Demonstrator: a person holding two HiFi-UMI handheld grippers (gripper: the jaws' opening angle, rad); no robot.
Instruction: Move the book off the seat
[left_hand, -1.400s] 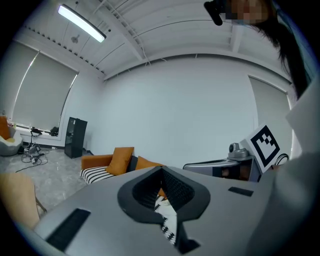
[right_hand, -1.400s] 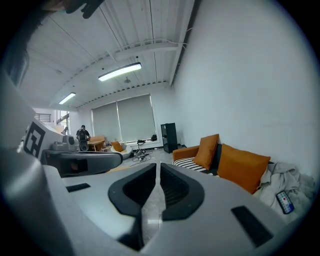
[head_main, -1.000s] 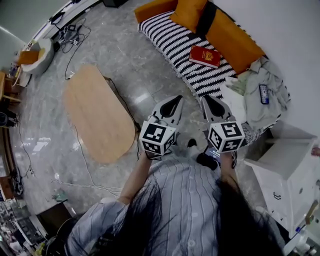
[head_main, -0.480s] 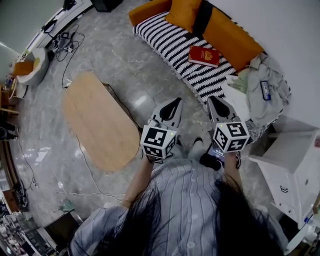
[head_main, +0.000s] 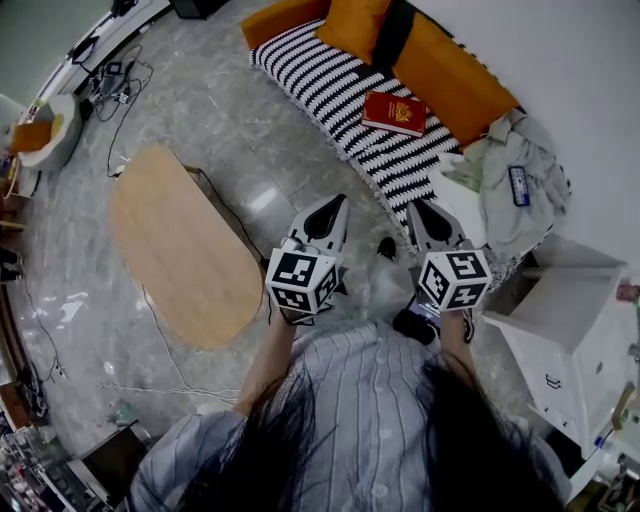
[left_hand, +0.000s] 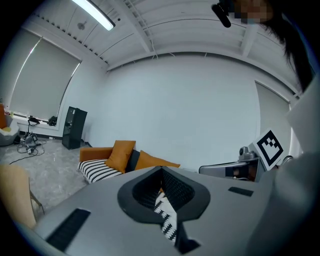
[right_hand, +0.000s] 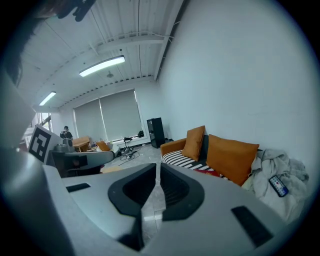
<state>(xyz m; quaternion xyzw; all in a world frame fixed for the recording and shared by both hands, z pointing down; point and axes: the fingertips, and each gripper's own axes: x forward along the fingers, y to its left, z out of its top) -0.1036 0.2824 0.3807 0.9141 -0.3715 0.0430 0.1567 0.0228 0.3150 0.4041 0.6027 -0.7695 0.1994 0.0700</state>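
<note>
Book: red, rectangular, gold emblem on cover. Lies flat on sofa seat, black-white striped fabric, beside orange cushions. Left gripper, right gripper: jaws closed, nothing between, well apart from book. Oval wooden table on glossy stone floor.

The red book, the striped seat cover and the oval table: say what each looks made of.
The red book looks like paper bound in a smooth coated cover, with gold print on it. The striped seat cover looks like matte woven fabric; it follows the seat's edge softly. The oval table looks like pale wood or a wood-look laminate, evenly toned and smooth.
</note>
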